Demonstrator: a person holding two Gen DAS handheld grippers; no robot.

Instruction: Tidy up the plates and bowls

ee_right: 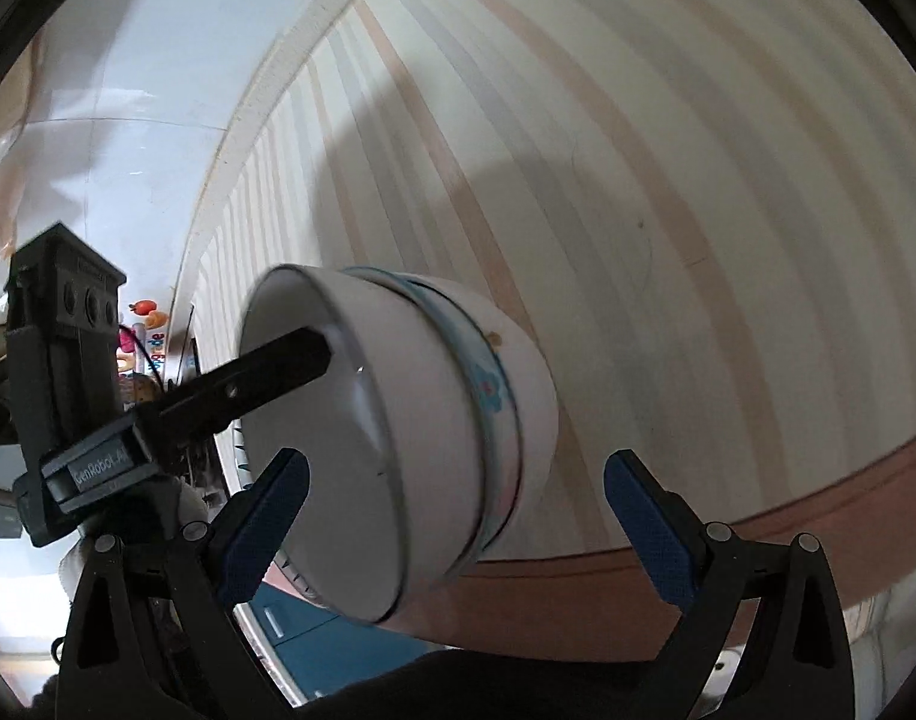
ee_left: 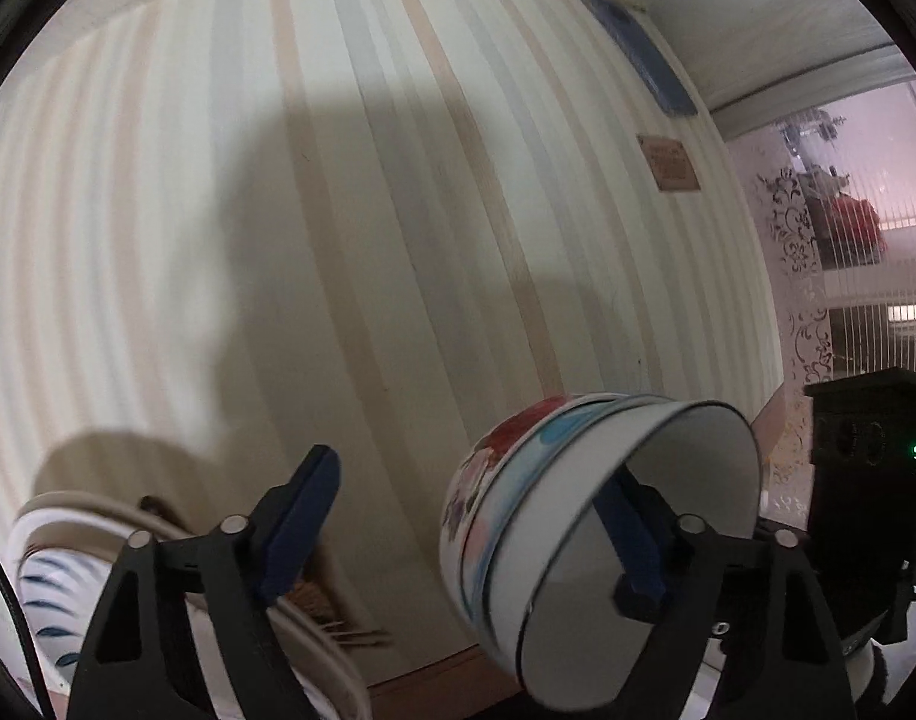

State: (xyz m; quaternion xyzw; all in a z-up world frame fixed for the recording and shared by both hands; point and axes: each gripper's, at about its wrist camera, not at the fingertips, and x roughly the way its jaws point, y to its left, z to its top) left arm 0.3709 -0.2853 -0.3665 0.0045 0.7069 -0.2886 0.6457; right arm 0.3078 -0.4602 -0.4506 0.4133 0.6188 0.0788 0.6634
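Glossy, probably ceramic bowls (ee_right: 398, 438); matt striped wall (ee_left: 338, 240).

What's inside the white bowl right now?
Only one finger of the left gripper reaches inside the white bowl. The visible inner wall is bare; the bottom is partly covered by that finger.

- "GenRobot.AI" is printed in pale letters on a grey label strip (ee_right: 101, 463) on the black body of the left hand-held gripper (ee_right: 176, 402), at nine o'clock in the right wrist view.
- A small brown plaque (ee_left: 669, 163) on the striped wall, at two o'clock in the left wrist view, carries lettering too blurred to read.
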